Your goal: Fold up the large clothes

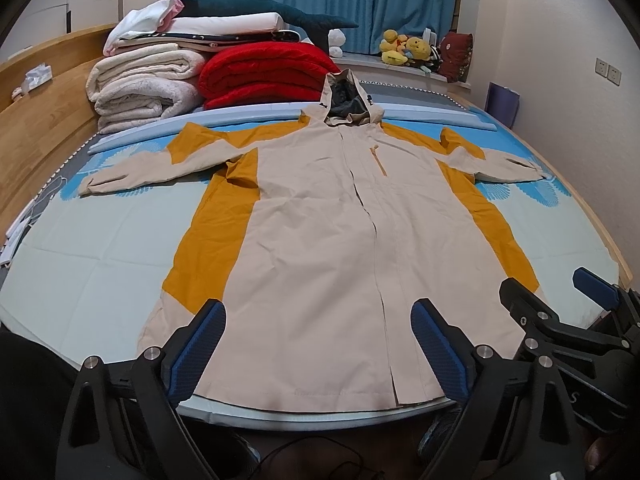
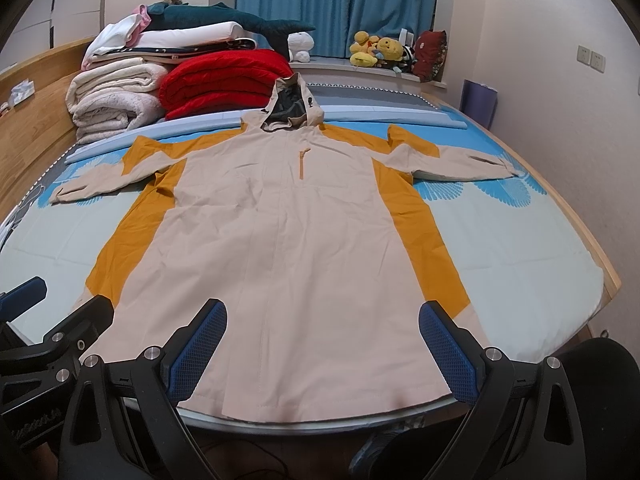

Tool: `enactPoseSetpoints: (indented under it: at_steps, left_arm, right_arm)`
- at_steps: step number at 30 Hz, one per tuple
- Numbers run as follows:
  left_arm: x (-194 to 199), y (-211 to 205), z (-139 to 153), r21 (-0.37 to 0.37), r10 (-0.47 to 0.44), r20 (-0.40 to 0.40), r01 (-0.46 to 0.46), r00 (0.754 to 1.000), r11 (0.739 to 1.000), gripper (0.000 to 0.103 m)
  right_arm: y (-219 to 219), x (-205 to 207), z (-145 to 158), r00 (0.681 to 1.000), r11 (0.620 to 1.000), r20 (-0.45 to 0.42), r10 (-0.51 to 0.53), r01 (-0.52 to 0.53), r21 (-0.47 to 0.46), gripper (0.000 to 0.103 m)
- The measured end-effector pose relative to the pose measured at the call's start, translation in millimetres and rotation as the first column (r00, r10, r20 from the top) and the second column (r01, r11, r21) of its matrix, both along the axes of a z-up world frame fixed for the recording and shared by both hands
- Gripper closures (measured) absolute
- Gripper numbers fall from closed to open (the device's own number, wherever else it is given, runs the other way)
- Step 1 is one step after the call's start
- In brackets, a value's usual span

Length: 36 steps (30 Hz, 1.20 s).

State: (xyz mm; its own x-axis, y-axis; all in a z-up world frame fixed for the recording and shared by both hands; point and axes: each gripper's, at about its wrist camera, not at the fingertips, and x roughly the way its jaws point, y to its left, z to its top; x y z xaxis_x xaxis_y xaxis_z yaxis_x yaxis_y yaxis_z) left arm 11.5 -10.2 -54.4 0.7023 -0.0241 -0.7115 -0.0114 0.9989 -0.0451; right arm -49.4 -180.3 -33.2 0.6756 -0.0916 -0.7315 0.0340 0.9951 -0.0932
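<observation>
Blue-padded grippers, both spread and empty, above the near edge of the bed.

Your left gripper (image 1: 318, 344) and right gripper (image 2: 322, 346) hang with jaws wide apart and nothing between the pads, side by side over the hem of the jacket (image 1: 320, 220). The jacket, beige with mustard side panels, lies flat and face up along the middle of the bed (image 1: 100, 248), hem at the near edge, hood (image 1: 346, 100) toward the far edge, both sleeves stretched out toward the left and right edges. By the look of it, no fold has been made yet: sleeves, sides and body all remain. At the far left corner sit stacked blankets (image 1: 140, 84) and a red quilt (image 1: 264, 76); beyond hang blue curtains (image 1: 360, 0), with plush toys (image 1: 404, 52) on the sill.
</observation>
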Motion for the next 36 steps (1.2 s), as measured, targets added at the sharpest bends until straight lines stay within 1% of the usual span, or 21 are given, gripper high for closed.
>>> enactPoseSetpoints:
  at_steps: [1, 6, 10, 14, 15, 17, 20, 22, 23, 24, 27, 30, 31, 32, 34, 35, 36]
  left_arm:
    - [-0.4, 1.1, 0.9, -0.002, 0.000, 0.001, 0.000, 1.000, 1.000, 0.011]
    - [-2.4, 2.3, 6.3, 0.001, -0.002, 0.014, 0.002, 1.000, 1.000, 0.012]
    - [-3.8, 5.7, 23.7, 0.018, 0.005, 0.050, -0.006, 0.999, 1.000, 0.014]
    - [-4.9, 15.8, 54.1, 0.011, 0.043, 0.093, -0.044, 0.995, 0.999, 0.020]
    - [-4.0, 18.1, 62.1, 0.005, 0.047, 0.099, -0.048, 0.994, 0.999, 0.025]
    - [0.1, 22.9, 79.4, -0.006, 0.049, 0.111, -0.048, 0.993, 0.999, 0.031]
    - [13.0, 29.4, 96.7, 0.003, 0.049, 0.130, -0.050, 0.990, 0.999, 0.031]
    - [27.5, 37.4, 104.2, -0.010, 0.038, 0.138, -0.037, 0.990, 0.999, 0.032]
    - [36.0, 42.0, 106.1, -0.014, 0.040, 0.140, -0.038, 0.989, 0.999, 0.037]
    - [46.8, 46.2, 106.8, -0.012, 0.041, 0.133, -0.040, 0.990, 0.999, 0.043]
    - [79.9, 56.3, 109.7, -0.015, 0.024, 0.120, -0.022, 0.993, 1.000, 0.053]
    - [108.3, 68.0, 116.6, 0.006, 0.022, 0.162, -0.024, 0.987, 1.000, 0.055]
    - [121.9, 76.0, 117.9, -0.002, 0.026, 0.169, -0.026, 0.985, 1.000, 0.055]
    - [138.2, 85.4, 117.5, -0.006, 0.035, 0.167, -0.034, 0.985, 0.999, 0.059]
    - [168.5, 104.2, 112.0, -0.010, 0.061, 0.146, -0.060, 0.987, 0.998, 0.064]
    - [182.0, 113.7, 108.1, -0.013, 0.075, 0.136, -0.074, 0.988, 0.997, 0.068]
    - [201.2, 128.2, 102.0, -0.019, 0.097, 0.119, -0.095, 0.988, 0.995, 0.073]
  right_arm:
    - [-2.6, 0.1, -3.1, 1.000, 1.000, 0.000, -0.001, 0.001, 0.000, 0.006]
    - [1.8, -0.4, 4.8, 1.000, 1.000, 0.002, 0.002, -0.002, 0.004, 0.006]
    - [4.0, -0.1, 13.1, 1.000, 1.000, 0.006, 0.010, -0.010, 0.011, 0.006]
    - [5.8, 1.6, 21.3, 0.999, 1.000, 0.036, 0.021, -0.022, 0.014, 0.006]
    - [5.3, 2.5, 25.4, 0.999, 0.999, 0.046, 0.024, -0.025, 0.022, 0.006]
    - [0.9, 4.8, 31.7, 0.998, 0.999, 0.061, 0.021, -0.024, 0.043, 0.006]
    - [-5.7, 13.8, 36.8, 0.998, 0.998, 0.064, 0.017, -0.020, 0.053, 0.008]
    - [-11.1, 22.4, 41.3, 0.997, 0.998, 0.072, 0.007, -0.012, 0.062, 0.011]
    - [-14.8, 28.1, 45.8, 0.997, 0.997, 0.077, 0.006, -0.011, 0.073, 0.011]
    - [-17.0, 35.7, 50.4, 0.996, 0.997, 0.084, 0.005, -0.012, 0.080, 0.013]
    - [-18.9, 65.2, 68.8, 0.993, 0.996, 0.119, 0.019, -0.030, 0.086, 0.016]
    - [-14.9, 96.3, 86.0, 0.987, 0.996, 0.157, 0.044, -0.056, 0.074, 0.016]
    - [-13.3, 112.4, 92.6, 0.984, 0.994, 0.167, 0.062, -0.076, 0.077, 0.018]
    - [-10.4, 126.6, 97.2, 0.982, 0.992, 0.173, 0.082, -0.097, 0.084, 0.021]
    - [-1.8, 155.5, 102.4, 0.977, 0.987, 0.177, 0.119, -0.136, 0.088, 0.043]
    - [2.7, 164.5, 102.2, 0.976, 0.986, 0.179, 0.125, -0.142, 0.086, 0.048]
    - [6.9, 186.5, 107.0, 0.973, 0.985, 0.191, 0.128, -0.147, 0.086, 0.056]
